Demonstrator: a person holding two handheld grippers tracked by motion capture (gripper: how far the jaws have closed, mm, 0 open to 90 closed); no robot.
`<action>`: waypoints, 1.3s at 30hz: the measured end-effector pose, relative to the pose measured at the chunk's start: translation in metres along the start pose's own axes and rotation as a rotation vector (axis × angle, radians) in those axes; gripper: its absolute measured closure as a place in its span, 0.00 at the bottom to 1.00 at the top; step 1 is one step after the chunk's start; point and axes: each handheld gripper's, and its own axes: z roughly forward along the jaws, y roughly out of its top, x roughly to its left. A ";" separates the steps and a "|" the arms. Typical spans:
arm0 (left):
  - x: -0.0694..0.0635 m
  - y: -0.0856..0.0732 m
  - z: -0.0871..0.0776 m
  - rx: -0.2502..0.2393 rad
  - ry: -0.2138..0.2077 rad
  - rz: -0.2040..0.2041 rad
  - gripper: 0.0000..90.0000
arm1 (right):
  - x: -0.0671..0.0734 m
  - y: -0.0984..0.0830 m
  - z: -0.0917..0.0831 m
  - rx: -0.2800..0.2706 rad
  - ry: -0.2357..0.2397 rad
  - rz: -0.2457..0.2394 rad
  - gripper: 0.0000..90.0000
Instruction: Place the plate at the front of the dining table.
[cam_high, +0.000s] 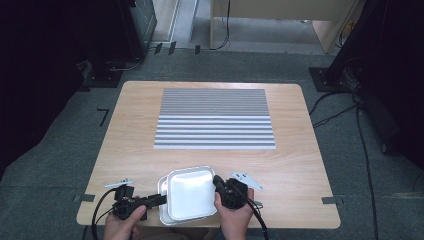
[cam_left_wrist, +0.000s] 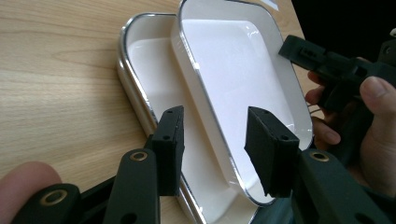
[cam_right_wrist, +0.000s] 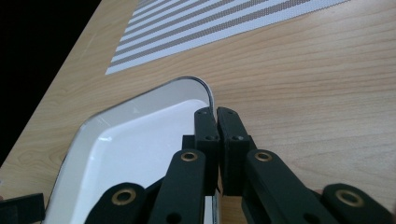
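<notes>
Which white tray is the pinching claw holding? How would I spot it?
Find the wooden table, then go to its near edge, in front of the striped mat. Two white trays lie stacked there. It is the top tray, sitting crooked over the bottom tray, with the right gripper shut on its rim.

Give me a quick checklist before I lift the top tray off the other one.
1. Right gripper shut on the top tray's rim: ok, jaws pinch the edge.
2. Left gripper holding the bottom tray: not ok, its jaws stand open astride both rims, pressing on nothing.
3. Trays nested but offset: ok, the top one is tilted and shifted over the bottom one.
4. Landing space: ok, the striped mat beyond lies bare.
5. Trays on the table near its front edge: cannot tell how much margin.
</notes>
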 end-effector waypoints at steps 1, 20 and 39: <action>-0.003 0.000 0.001 0.004 0.007 0.008 0.64 | -0.001 0.000 -0.001 0.001 0.016 0.007 0.97; -0.024 -0.010 0.018 0.122 0.125 0.116 0.70 | 0.011 0.029 0.021 0.072 -0.001 -0.302 0.87; -0.032 -0.015 0.023 0.135 0.227 0.170 0.81 | 0.012 0.017 0.021 0.017 -0.068 -0.229 0.99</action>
